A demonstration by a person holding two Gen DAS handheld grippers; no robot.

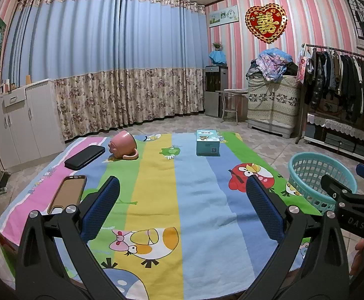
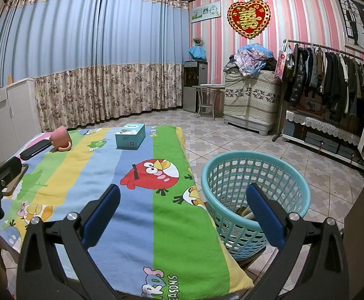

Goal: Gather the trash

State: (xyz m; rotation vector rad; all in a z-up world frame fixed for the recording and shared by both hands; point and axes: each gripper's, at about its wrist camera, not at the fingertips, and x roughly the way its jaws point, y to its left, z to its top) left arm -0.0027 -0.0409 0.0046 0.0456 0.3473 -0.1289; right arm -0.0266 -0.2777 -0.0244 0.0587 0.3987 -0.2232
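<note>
A teal plastic basket (image 2: 254, 190) stands on the floor at the table's right edge, with some scraps at its bottom (image 2: 244, 211); it also shows in the left wrist view (image 1: 317, 175). My left gripper (image 1: 182, 187) is open and empty above the middle of the colourful cartoon tablecloth (image 1: 194, 200). My right gripper (image 2: 182, 195) is open and empty, its left finger over the tablecloth (image 2: 137, 212) and its right finger over the basket. The right gripper's body shows at the right of the left wrist view (image 1: 352, 205).
On the table lie a tipped pink mug (image 1: 123, 145), a black case (image 1: 84, 157), a phone (image 1: 68, 193) and a light blue box (image 1: 207, 142). Around are a white cabinet (image 1: 24, 122), curtains, a water dispenser (image 1: 215, 90), a covered cabinet and a clothes rack (image 2: 332, 75).
</note>
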